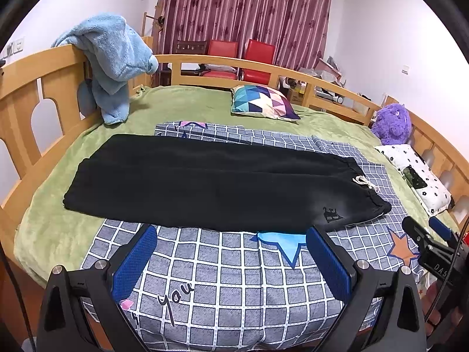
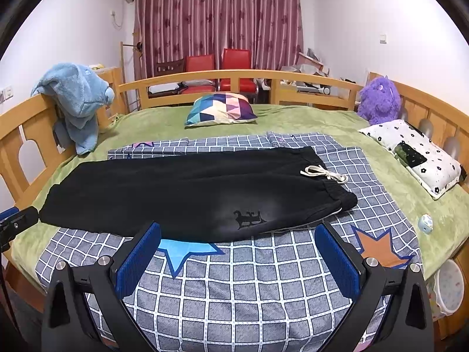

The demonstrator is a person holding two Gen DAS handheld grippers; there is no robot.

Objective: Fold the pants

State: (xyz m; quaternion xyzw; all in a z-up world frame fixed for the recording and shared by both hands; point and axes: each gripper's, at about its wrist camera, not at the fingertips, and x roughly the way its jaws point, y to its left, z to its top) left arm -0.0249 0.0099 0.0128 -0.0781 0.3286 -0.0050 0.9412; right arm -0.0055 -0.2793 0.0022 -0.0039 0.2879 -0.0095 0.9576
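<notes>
Left gripper (image 1: 231, 256) and right gripper (image 2: 237, 253) are both hovering wide open, empty, low in frame. Pants (image 2: 187, 190) are lying just beyond, long axis left-right, waistband (image 2: 331, 187) right, probably nearer the right gripper.

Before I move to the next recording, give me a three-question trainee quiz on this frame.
1. True or false: the black pants lie flat, lengthwise, on the checked blanket.
2. Which end has the drawstring: toward the purple plush toy or the blue towel?
3. Is the left tool or the right tool gripping cloth?

Key: 1 true; 2 the purple plush toy; 3 neither, both are open and short of the pants.
</notes>
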